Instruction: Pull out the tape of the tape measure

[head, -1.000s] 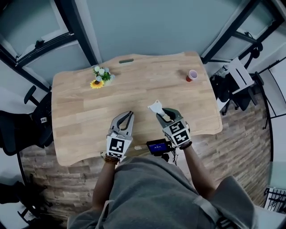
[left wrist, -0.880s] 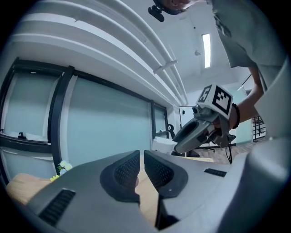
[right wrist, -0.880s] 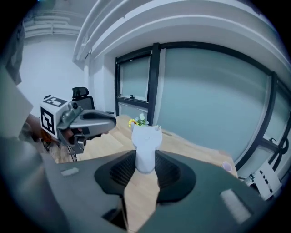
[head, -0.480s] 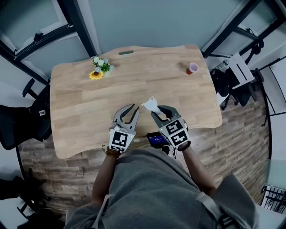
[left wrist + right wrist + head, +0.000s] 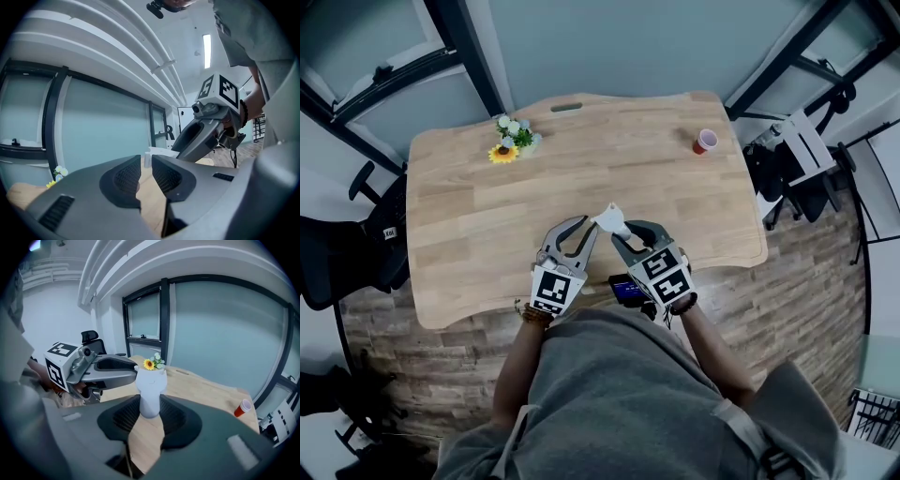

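Wooden table (image 5: 469,216), white tape measure (image 5: 612,221)

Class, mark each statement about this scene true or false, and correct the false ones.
1. The right gripper grips a white tape measure between its jaws. True.
2. The left gripper has its jaws clamped on the tape. False: its jaws stand slightly apart with nothing between them.
3. A red cup sits on the table near its far right corner. True.
4. The flowers lie on the floor. False: they are on the table, near its far left corner.
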